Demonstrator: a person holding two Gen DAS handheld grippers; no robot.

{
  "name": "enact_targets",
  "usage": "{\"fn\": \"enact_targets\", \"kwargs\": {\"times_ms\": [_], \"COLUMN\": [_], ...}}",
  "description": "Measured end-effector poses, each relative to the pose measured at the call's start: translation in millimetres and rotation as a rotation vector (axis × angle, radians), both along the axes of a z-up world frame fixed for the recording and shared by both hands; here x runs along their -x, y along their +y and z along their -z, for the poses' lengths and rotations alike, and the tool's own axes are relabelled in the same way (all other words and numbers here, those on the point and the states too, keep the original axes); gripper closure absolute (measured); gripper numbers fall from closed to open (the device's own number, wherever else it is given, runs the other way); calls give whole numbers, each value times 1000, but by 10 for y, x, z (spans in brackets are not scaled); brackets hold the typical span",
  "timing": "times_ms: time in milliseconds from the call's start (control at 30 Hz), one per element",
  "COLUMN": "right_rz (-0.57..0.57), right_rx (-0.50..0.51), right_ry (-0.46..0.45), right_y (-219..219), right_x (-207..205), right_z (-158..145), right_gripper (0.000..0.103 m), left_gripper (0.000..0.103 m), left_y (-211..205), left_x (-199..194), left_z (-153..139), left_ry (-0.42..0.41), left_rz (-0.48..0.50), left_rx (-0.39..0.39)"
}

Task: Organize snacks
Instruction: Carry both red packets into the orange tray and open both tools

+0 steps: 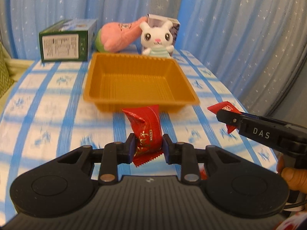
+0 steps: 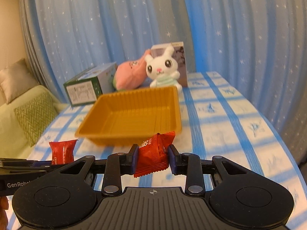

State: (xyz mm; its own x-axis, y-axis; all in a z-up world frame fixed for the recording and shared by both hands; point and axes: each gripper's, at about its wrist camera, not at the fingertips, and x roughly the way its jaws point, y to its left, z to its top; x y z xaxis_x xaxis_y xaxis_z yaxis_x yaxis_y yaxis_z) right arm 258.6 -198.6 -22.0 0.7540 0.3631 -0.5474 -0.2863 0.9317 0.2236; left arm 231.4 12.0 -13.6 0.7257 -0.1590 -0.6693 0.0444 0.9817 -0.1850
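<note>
An orange plastic tray [image 1: 99, 97] stands on the blue-and-white tablecloth; it holds nothing that I can see, and it also shows in the right wrist view [image 2: 84, 132]. My left gripper [image 1: 148, 147] is shut on a red snack packet [image 1: 145, 128], held upright just short of the tray's near wall. My right gripper [image 2: 152, 158] is shut on a second red snack packet [image 2: 153, 151], also just short of the tray. In the left wrist view the right gripper [image 1: 226, 117] reaches in from the right with its packet [image 1: 224, 108]. The left gripper's packet shows in the right wrist view [image 2: 63, 150].
Behind the tray stand a green box [image 1: 65, 44], a pink plush [image 1: 119, 34], a white bunny plush [image 1: 157, 38] and a grey box [image 1: 163, 21]. Blue starred curtains [image 1: 230, 28] hang behind. A sofa with cushions [image 2: 32, 115] is on the left.
</note>
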Motion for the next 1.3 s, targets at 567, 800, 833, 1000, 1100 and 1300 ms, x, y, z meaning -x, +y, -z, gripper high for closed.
{"fn": "enact_targets", "kwargs": {"times_ms": [567, 800, 833, 1000, 1100, 1300], "right_rz": [1, 4, 5, 9, 11, 19], "right_rx": [-39, -44, -41, -45, -56, -68], "right_ry": [-5, 28, 31, 48, 64, 72], "right_y": [347, 450, 456, 468, 468, 450], "right_x": [-1170, -1429, -1453, -1523, -1556, -1568], "right_z": [188, 326, 342, 399, 420, 426], "right_gripper": [70, 70, 70, 70, 70, 70], "left_gripper": [77, 77, 77, 69, 47, 47], "left_y": [384, 468, 475, 508, 572, 639], "left_x": [-1189, -1390, -1397, -1434, -1428, -1387], "left_z": [254, 367, 376, 461, 497, 479], "left_ry": [-45, -45, -50, -59, -56, -60], "left_rz": [-6, -11, -9, -20, -49, -56], "left_rx": [8, 34, 38, 45, 35, 44]}}
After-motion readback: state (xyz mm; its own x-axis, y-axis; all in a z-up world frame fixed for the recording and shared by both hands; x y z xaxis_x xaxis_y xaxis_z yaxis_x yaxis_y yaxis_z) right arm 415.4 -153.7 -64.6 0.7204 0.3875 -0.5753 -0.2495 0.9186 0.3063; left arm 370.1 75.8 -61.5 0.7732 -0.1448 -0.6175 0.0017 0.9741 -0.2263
